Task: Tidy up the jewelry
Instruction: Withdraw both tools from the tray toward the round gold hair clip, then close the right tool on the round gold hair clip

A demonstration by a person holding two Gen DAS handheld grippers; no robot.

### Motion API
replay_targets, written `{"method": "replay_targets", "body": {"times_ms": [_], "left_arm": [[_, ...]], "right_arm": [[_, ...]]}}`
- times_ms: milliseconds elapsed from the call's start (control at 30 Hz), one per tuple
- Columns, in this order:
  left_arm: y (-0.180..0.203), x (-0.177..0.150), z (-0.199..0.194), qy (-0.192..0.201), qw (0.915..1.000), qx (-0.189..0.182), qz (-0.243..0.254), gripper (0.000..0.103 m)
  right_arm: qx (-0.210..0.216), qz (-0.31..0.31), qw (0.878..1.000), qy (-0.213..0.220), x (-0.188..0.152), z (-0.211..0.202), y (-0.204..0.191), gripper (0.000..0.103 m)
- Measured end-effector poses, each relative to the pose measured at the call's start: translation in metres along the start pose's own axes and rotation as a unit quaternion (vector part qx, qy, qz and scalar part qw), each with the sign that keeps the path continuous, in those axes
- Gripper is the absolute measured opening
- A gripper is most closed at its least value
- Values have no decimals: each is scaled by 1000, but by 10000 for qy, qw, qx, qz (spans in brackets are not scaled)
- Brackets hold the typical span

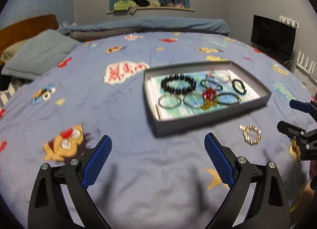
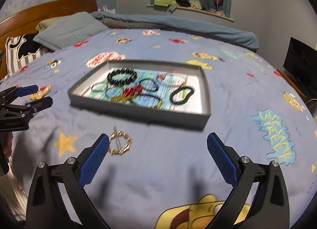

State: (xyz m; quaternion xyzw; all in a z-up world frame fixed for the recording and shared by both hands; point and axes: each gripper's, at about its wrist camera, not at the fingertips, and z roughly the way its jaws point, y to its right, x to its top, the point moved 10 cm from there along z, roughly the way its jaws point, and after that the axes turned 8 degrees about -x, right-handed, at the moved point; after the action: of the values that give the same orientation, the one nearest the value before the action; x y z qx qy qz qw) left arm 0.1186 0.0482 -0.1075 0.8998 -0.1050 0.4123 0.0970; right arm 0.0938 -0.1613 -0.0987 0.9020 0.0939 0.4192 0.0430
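Gold chain-link bracelet (image 2: 120, 143) lies on blue cartoon bedsheet (image 2: 158, 169), just outside grey shallow cardboard tray (image 2: 138, 111) | left gripper (image 1: 158, 157) and right gripper (image 2: 158, 156) fingers spread wide, empty | bracelet likely light, floppy, slippery: pinch across one side of the ring.

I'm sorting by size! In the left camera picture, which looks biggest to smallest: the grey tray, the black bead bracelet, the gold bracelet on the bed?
1. Grey tray
2. Black bead bracelet
3. Gold bracelet, though it's nearer the camera.
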Motion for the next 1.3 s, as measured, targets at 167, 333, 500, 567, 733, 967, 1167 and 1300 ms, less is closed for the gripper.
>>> {"method": "replay_targets", "body": {"times_ms": [167, 333, 500, 567, 733, 967, 1167, 1300], "left_arm": [[5, -20, 11, -167, 9998, -73, 1, 94], [9, -33, 18, -254, 9996, -125, 78, 94], [10, -38, 24, -273, 9994, -202, 76, 94], [10, -39, 26, -283, 9994, -211, 75, 94], [9, -42, 31, -297, 9993, -191, 112, 94], [11, -42, 31, -222, 9995, -191, 132, 84], [14, -39, 30, -210, 9993, -252, 182, 55], [15, -39, 31, -218, 9992, -253, 222, 52]], "right_arm": [[68, -197, 9998, -80, -15, 8, -16, 97], [193, -280, 9994, -84, -23, 15, -27, 97], [240, -460, 9986, -60, -27, 23, -39, 87], [261, -496, 9984, -85, -28, 27, -43, 83], [323, -578, 9978, -73, -27, 34, -51, 65], [408, -695, 9967, 24, -27, 33, -58, 38], [414, -665, 9969, 89, -25, 30, -57, 37], [434, -606, 9972, 104, -23, 29, -55, 37]]}}
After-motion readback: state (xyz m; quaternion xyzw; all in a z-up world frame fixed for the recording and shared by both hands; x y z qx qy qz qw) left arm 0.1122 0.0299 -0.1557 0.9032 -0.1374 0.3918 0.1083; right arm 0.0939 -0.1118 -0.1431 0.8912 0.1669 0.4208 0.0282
